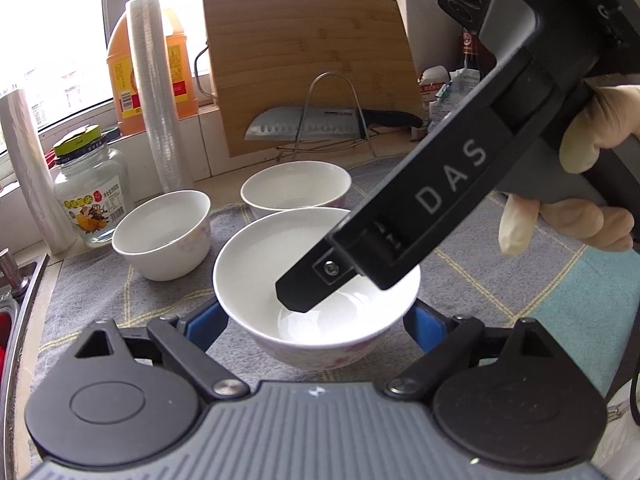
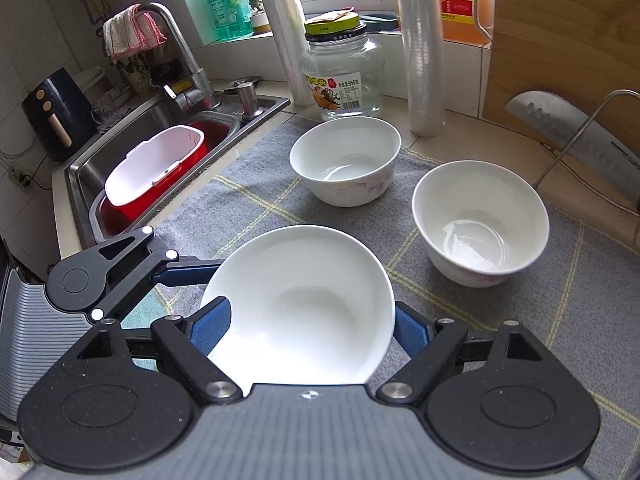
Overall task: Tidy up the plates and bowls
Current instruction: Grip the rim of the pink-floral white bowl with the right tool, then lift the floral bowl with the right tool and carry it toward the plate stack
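Left wrist view: sits low and very near the closest bowl point(image 1: 316, 284), facing the back wall, the upright cutting board point(image 1: 308, 68) and the window, with the right claw point(image 1: 298, 292) crossing from upper right. Right wrist view: higher, tipped down over the same bowl point(image 2: 298, 308), facing left-back toward the sink point(image 2: 132, 152) and faucet; the left claw point(image 2: 188, 272) enters at lower left, its far finger probably hidden. Shared: the grey cloth point(image 2: 520, 312) on the worktop, three bowls, glass jar point(image 1: 94, 196), film rolls, knife.
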### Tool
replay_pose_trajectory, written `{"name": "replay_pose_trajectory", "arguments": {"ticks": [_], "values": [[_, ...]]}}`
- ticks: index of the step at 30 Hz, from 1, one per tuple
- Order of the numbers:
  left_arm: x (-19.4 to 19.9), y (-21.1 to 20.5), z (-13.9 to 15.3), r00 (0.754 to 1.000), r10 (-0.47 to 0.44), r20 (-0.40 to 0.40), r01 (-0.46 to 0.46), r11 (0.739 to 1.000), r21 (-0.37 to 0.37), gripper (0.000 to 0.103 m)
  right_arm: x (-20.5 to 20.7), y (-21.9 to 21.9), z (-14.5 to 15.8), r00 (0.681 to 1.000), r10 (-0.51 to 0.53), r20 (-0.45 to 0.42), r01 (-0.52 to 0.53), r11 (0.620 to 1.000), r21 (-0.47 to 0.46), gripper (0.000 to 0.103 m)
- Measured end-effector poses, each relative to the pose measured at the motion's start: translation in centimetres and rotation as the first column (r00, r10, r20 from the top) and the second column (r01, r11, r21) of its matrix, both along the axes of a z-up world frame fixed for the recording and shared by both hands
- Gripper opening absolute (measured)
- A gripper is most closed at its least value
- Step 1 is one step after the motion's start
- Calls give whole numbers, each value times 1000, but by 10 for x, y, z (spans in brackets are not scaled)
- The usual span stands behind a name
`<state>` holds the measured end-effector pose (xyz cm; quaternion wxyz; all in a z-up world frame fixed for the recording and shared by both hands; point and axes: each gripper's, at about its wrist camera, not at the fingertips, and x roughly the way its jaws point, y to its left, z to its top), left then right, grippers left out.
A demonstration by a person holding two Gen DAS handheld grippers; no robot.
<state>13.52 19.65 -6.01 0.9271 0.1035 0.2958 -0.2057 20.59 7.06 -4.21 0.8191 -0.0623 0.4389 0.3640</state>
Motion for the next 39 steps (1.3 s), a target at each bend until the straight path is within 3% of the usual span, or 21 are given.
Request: {"name": "replay_pose_trajectory", "arguments": {"ticks": [22, 39], "values": [[-2, -79, 0, 978, -210, -2, 209, 978, -17, 93, -32, -104, 2, 978, -208, 20, 208, 977, -40, 90], [14, -98, -18, 972, -228, -48, 227, 974, -26, 93, -22, -121, -17, 974, -227, 4, 227, 971, -75, 90]]}}
